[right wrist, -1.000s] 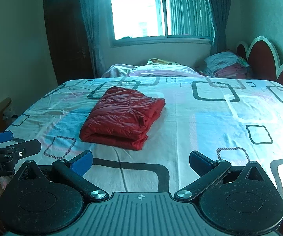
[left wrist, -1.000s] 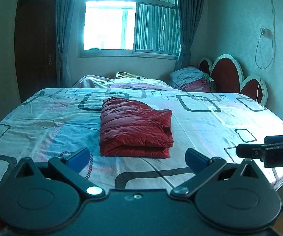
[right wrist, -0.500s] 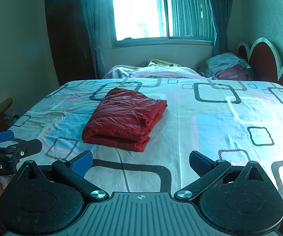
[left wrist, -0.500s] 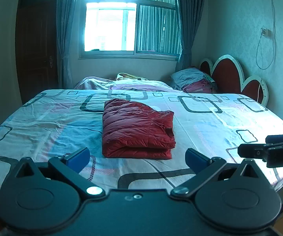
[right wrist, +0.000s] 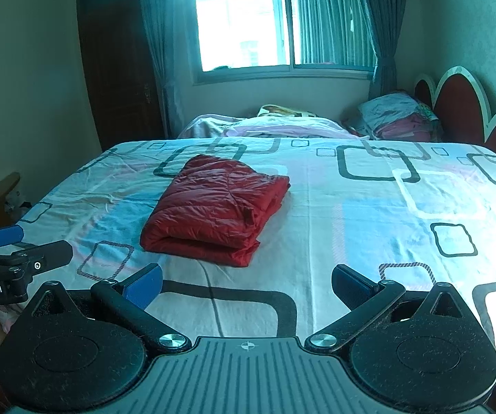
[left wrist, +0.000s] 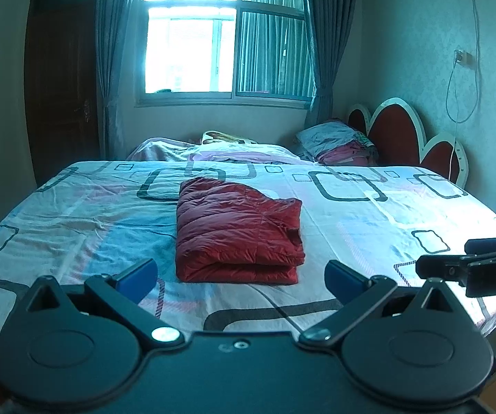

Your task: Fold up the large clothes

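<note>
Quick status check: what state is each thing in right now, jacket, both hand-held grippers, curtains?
Jacket: folded, lying flat on the bed, untouched.
Left hand-held gripper: open, empty, short of the jacket.
Right hand-held gripper: open, empty, short of the jacket.
Curtains: drawn back.

Each gripper [left wrist: 241, 277] [right wrist: 247, 281] is black, with blue pads [right wrist: 144, 284], silver pivot screws and round housings

- The folded jacket [left wrist: 236, 231] lies on the bed [left wrist: 368, 227], left of its middle.
- The headboard [left wrist: 399, 134] stands at the bed's right side.
- A pile of bedding [left wrist: 337, 141] lies beside the headboard.
- The window [left wrist: 227, 31] is behind the bed.
- Both grippers, the left gripper [left wrist: 239, 277] and the right gripper [right wrist: 248, 284], are at the bed's near edge, apart from the jacket.
</note>
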The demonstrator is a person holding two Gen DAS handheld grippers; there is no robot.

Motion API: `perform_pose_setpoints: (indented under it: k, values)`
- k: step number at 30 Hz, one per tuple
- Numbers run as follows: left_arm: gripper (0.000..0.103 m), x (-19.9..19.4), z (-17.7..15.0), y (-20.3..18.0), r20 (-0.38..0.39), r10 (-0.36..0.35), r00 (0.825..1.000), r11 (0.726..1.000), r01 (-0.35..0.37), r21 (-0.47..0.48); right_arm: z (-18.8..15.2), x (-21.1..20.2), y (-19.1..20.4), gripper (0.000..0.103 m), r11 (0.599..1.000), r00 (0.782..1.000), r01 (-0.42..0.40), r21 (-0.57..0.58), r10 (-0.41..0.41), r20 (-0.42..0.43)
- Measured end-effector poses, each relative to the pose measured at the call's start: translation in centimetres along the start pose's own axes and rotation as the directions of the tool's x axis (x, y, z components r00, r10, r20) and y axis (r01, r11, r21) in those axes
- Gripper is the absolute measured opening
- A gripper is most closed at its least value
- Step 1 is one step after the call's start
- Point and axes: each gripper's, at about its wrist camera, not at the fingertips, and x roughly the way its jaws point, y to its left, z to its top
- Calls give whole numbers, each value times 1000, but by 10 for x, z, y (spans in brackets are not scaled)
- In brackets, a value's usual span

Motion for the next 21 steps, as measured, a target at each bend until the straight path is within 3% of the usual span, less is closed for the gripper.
perform_pose_setpoints:
  k: [21]
  values:
    - [103, -2, 3, -3, 13, 3, 1000, 1000, -3, 7, 2, -5, -4, 103, 1000, 1000, -6, -8, 6, 9]
